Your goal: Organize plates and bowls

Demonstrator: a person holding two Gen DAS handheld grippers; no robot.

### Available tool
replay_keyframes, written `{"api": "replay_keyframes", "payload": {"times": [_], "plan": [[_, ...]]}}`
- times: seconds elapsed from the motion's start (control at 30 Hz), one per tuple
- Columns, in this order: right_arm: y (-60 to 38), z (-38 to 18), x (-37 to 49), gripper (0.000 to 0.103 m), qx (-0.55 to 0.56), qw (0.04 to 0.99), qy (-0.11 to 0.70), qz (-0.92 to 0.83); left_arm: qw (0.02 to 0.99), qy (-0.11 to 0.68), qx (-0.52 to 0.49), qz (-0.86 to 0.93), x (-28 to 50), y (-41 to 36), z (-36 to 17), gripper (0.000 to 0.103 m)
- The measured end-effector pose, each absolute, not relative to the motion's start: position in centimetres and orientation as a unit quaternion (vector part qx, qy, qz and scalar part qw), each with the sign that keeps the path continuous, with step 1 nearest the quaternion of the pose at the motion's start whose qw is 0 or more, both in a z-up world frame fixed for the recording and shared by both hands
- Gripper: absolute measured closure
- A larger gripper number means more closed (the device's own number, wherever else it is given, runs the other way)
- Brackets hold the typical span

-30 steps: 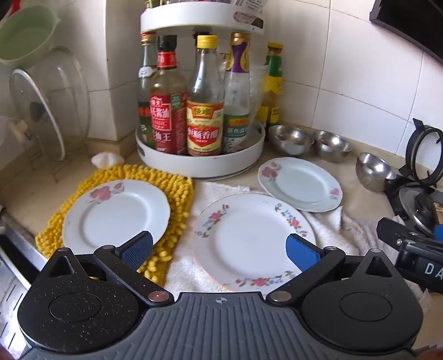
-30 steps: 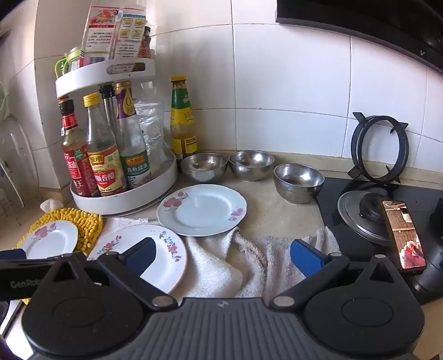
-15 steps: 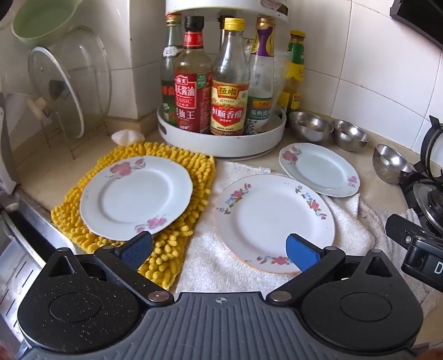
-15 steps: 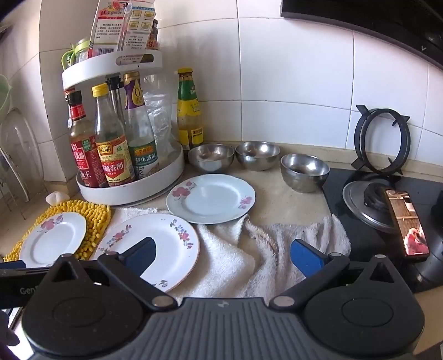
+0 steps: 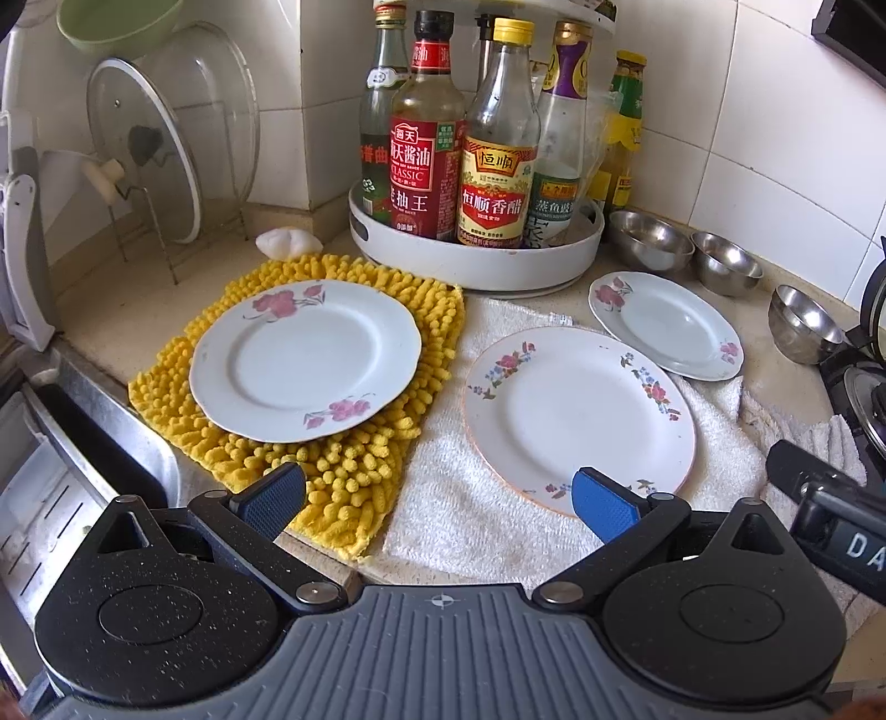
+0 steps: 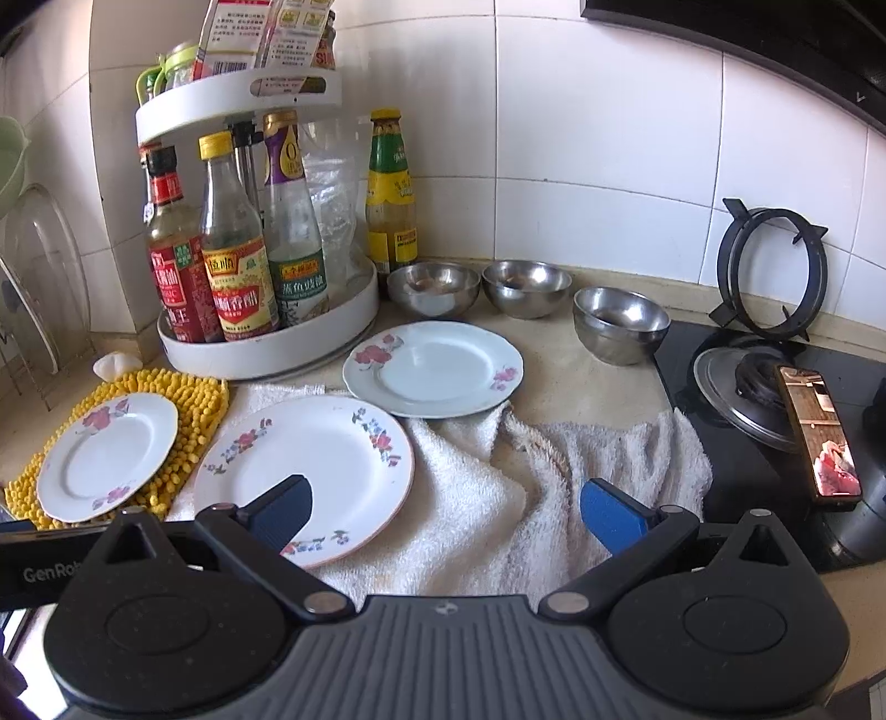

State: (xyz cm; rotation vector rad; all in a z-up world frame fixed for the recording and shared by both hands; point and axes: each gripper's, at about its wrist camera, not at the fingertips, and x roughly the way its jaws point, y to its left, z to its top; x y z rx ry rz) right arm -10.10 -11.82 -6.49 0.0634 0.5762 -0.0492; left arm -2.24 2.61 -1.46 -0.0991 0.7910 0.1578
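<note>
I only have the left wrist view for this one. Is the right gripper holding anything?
Observer: No. The right gripper is open, above the towel.
Operator: Anything on the stove?
Observer: A phone lies there, screen lit, beside the burner lid.
Operator: What's in the rack's top tier?
Observer: Packets stand in it.
</note>
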Motion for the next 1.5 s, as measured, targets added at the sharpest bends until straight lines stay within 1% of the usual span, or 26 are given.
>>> {"api": "replay_keyframes", "payload": {"times": [0.73, 0.87, 1.07, 1.5], "plan": [[-11.6, -7.2, -9.3, 0.000, 0.018, 0.950, 0.311, -0.028, 0.914, 0.397, -0.033, 0.076, -1.8, 2.8, -1.8, 0.000], [-12.2, -7.0, -8.4, 0.000, 0.018, 0.952, 0.303, -0.030, 0.914, 0.396, -0.034, 0.083, -0.9, 2.5, -1.9, 0.000], [-13.0, -7.9, -6.0, 0.000, 0.020, 0.946, 0.323, -0.014, 0.909, 0.407, -0.035, 0.079, 1.0, 2.0, -2.5, 0.000], [-15.3, -9.3, -2.1, 0.000, 0.037, 0.937, 0.347, 0.023, 0.913, 0.403, 0.004, 0.064, 5.6, 0.4, -2.5, 0.000]]}}
